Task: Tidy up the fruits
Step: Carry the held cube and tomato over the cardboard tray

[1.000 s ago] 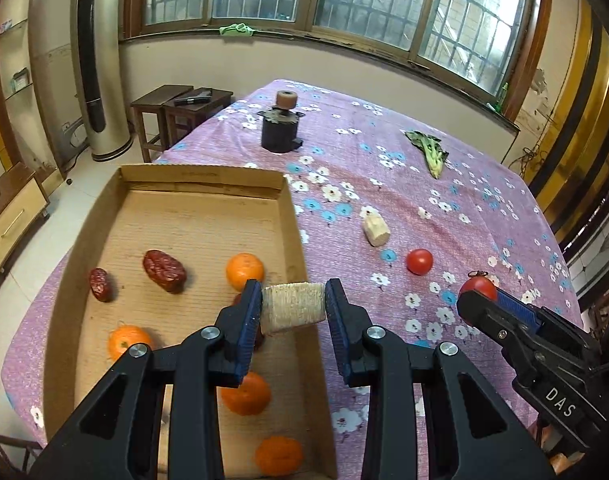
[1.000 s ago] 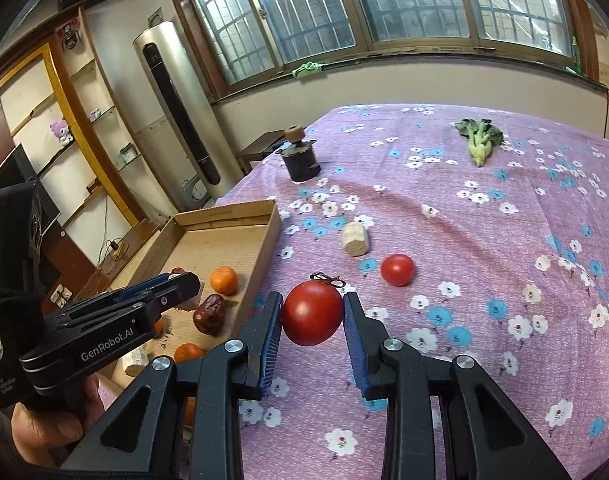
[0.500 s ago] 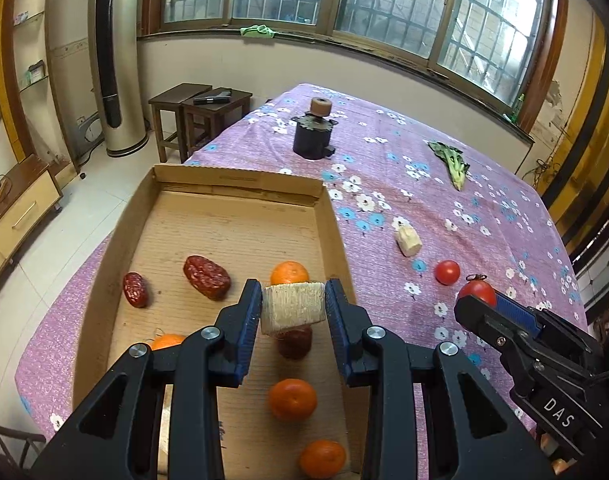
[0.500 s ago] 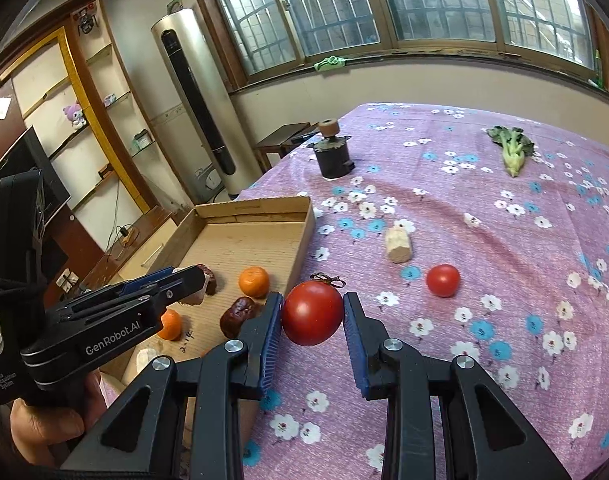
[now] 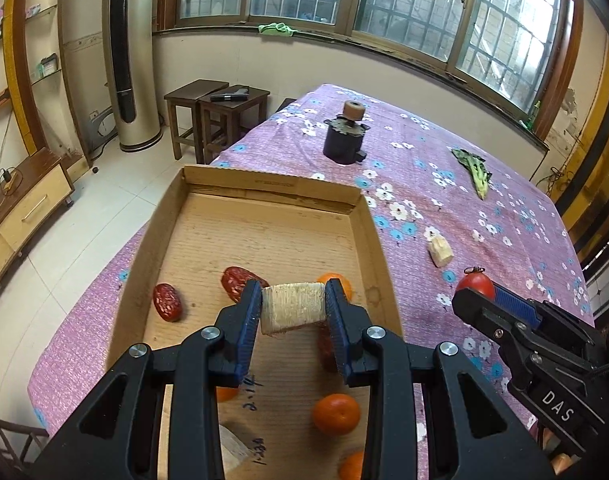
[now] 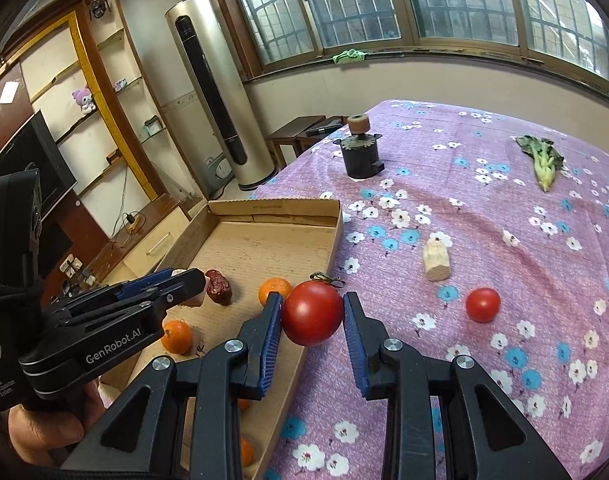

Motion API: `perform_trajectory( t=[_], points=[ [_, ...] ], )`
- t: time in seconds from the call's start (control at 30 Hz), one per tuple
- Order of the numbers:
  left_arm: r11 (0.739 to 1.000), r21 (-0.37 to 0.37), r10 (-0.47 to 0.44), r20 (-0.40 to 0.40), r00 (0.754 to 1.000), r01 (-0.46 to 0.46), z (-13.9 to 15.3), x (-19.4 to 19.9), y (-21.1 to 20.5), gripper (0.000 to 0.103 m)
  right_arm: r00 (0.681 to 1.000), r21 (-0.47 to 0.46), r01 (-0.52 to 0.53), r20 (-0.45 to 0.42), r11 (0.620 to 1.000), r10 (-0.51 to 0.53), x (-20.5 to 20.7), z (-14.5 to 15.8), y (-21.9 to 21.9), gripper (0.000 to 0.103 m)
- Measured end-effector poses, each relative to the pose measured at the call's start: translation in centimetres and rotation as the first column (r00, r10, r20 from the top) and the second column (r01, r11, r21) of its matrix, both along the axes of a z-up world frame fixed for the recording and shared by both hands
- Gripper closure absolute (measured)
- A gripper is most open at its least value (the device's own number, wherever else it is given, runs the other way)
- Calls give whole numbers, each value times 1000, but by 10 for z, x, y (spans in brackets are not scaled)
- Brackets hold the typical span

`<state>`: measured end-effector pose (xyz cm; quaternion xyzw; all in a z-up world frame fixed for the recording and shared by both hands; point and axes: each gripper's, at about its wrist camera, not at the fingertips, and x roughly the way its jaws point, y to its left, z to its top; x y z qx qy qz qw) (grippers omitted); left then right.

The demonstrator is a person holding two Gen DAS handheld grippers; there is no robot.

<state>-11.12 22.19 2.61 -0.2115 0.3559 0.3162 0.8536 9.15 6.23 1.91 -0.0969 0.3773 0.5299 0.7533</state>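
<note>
My left gripper (image 5: 293,307) is shut on a pale, ribbed stub of sugar cane (image 5: 293,308), held above the floor of the shallow cardboard box (image 5: 272,194). In the box lie red dates (image 5: 167,302) and several oranges (image 5: 336,414). My right gripper (image 6: 312,312) is shut on a big red tomato (image 6: 312,312), hanging over the box's right wall (image 6: 333,248). A smaller tomato (image 6: 483,304) and another cane stub (image 6: 435,263) lie on the purple flowered tablecloth (image 6: 484,216).
A dark metal motor with a brown wheel on top (image 5: 345,138) stands behind the box. A green leafy vegetable (image 6: 542,160) lies at the far right. Two wooden stools (image 5: 216,114) and a tall floor-standing air conditioner (image 5: 124,56) stand beyond the table's left edge.
Both grippers have moved left over the table with their loads. The cane stub now hangs over the middle of the box, and the tomato has come from over the cloth to the box's right wall.
</note>
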Motion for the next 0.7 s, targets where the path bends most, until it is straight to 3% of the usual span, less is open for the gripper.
perform_trajectory(
  t=[0.7],
  points=[
    [997, -13, 70, -30, 997, -70, -5, 7, 63, 73, 997, -59, -74, -7, 995, 74, 5, -16, 74, 72]
  ],
)
